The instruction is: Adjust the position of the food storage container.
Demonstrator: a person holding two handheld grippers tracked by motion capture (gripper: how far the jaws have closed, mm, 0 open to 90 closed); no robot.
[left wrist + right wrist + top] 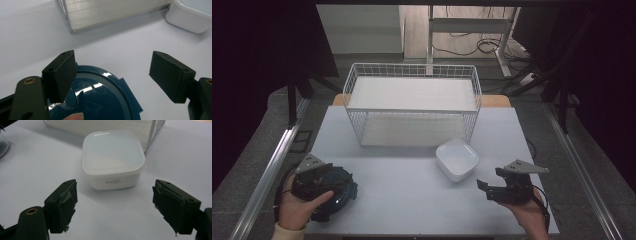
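L claw (328, 176) wide, nothing btwn jaws, hovering over dark blue lid (338, 192) at desk's (412, 200) near-left corner. R claw (488, 188) wide too, empty, facing white container (457, 159) just beside wire basket (412, 102).

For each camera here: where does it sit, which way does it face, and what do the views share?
High view: above the person's side, looking forward and down on the table; both hands with tongs.
Left gripper view: on the left tongs, over a dark blue lid; fingertip.
Right gripper view: on the right tongs, facing the white container.
All show container and wire basket.
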